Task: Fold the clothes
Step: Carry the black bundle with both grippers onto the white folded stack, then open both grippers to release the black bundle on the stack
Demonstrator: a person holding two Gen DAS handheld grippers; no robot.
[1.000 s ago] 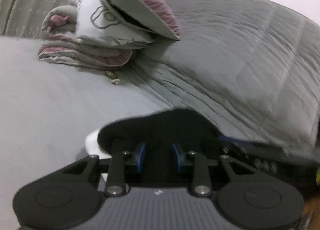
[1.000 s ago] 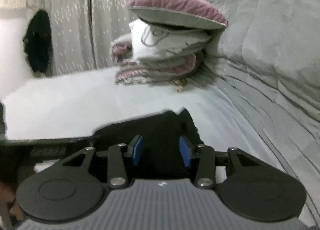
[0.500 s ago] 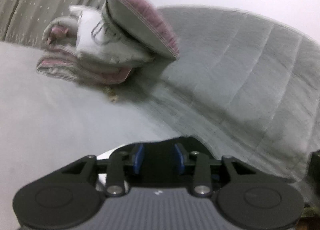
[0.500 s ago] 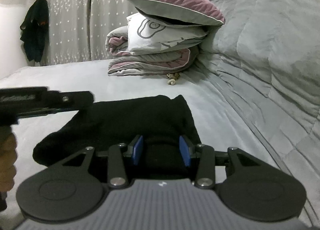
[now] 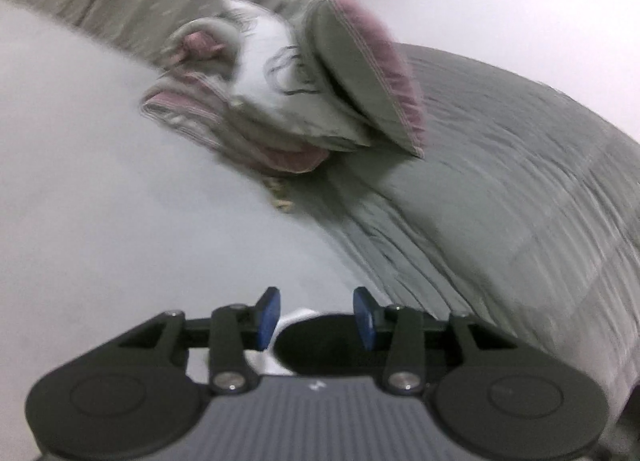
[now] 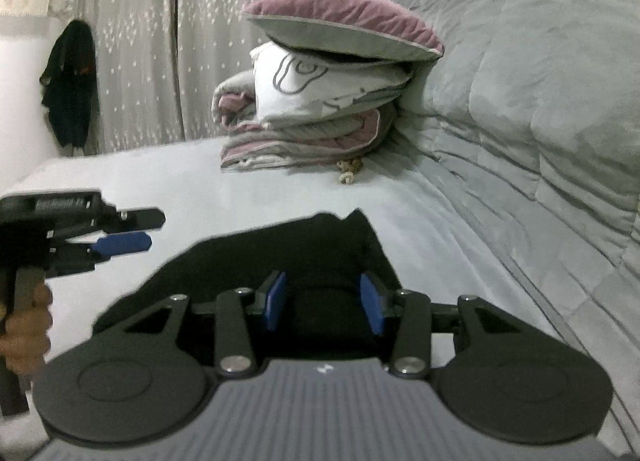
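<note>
Black garment (image 6: 280, 261) lies on grey bed sheet (image 6: 200, 181), already doubled into compact shape — more folding likely left. Right gripper (image 6: 322, 301) part-open over near edge, pads not visibly pinching. Left gripper (image 6: 132, 231) off to side — jaws opening, nothing between them.

Garment (image 6: 280, 261) – matt black cloth. Sheet (image 6: 180, 177) – smooth pale cloth. Quilt (image 6: 540, 101) – grey, stitched, ridged. Pillow (image 6: 344, 21) – mauve, velvety. Right gripper (image 6: 322, 303): matt black plastic, blue pads, shiny metal screws.
</note>
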